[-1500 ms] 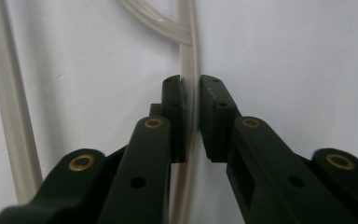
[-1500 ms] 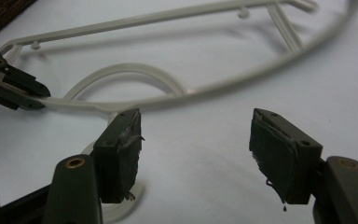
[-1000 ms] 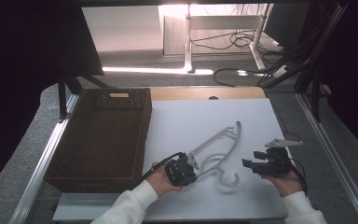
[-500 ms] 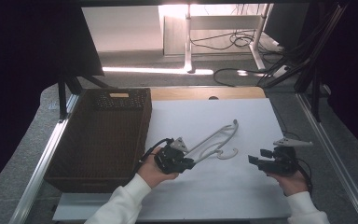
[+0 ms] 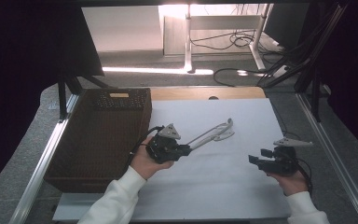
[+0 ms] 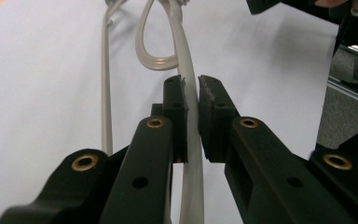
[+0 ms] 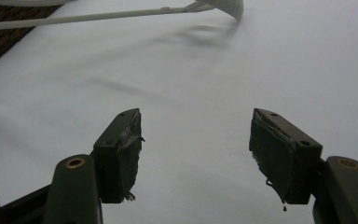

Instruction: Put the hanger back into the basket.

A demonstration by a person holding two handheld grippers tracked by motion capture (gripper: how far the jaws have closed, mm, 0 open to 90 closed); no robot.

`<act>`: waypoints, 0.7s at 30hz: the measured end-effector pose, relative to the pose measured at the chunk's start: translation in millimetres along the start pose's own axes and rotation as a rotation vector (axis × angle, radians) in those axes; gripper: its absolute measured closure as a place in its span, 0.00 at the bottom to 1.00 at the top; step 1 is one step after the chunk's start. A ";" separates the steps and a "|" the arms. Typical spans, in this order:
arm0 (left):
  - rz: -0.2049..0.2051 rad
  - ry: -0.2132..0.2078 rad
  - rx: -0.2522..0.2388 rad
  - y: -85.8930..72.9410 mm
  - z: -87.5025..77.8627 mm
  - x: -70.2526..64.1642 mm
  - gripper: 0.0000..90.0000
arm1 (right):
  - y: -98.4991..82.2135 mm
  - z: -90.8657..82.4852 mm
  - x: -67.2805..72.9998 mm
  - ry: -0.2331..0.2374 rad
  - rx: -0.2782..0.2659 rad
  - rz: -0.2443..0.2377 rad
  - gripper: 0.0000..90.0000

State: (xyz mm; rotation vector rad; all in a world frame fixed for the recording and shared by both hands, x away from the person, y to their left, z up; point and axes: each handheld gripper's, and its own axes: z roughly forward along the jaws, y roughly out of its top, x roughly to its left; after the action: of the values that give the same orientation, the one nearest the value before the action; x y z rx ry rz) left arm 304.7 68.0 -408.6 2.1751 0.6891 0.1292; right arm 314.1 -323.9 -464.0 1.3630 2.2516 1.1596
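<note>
One hanger (image 5: 210, 134), one basket (image 5: 100, 135) left of it. Your left gripper (image 5: 182, 150) jaws clamp the hanger's bar. Your right gripper (image 5: 253, 159) jaws gape empty over bare tabletop (image 5: 223, 182).

Light is coming from the far side, where a floor strip (image 5: 158, 71) is glaring and blowing out to white. The room's left and right edges are sinking into near-black. The white table sheet (image 5: 242, 186) is reading evenly lit, though grainy. In both gripper views the near black jaws are blurring softly, and faint smeared shadows are lying across the sheet.
</note>
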 end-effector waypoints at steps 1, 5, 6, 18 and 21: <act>0.002 0.003 -0.004 1.3 -2.2 0.2 0.92 | -0.1 -0.1 -0.2 -0.001 0.000 0.000 0.38; 0.011 0.015 -0.021 7.2 -11.2 0.6 0.92 | -0.2 -0.4 -0.3 -0.002 -0.001 0.003 0.38; 0.012 0.021 -0.020 8.8 -13.6 0.3 0.92 | -0.2 -0.4 -0.3 -0.002 -0.002 0.002 0.38; 0.030 0.059 -0.079 17.6 -47.3 3.3 0.92 | -0.6 0.3 -0.5 -0.005 0.001 0.001 0.38; 0.033 0.066 -0.093 17.9 -58.3 4.4 0.92 | -0.7 0.5 -0.4 -0.005 0.002 0.001 0.38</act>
State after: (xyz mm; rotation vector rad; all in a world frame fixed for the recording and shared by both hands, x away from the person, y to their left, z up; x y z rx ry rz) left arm 297.8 101.5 -357.9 2.1007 0.6716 0.2469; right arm 314.1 -324.1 -465.0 1.3669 2.2491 1.1530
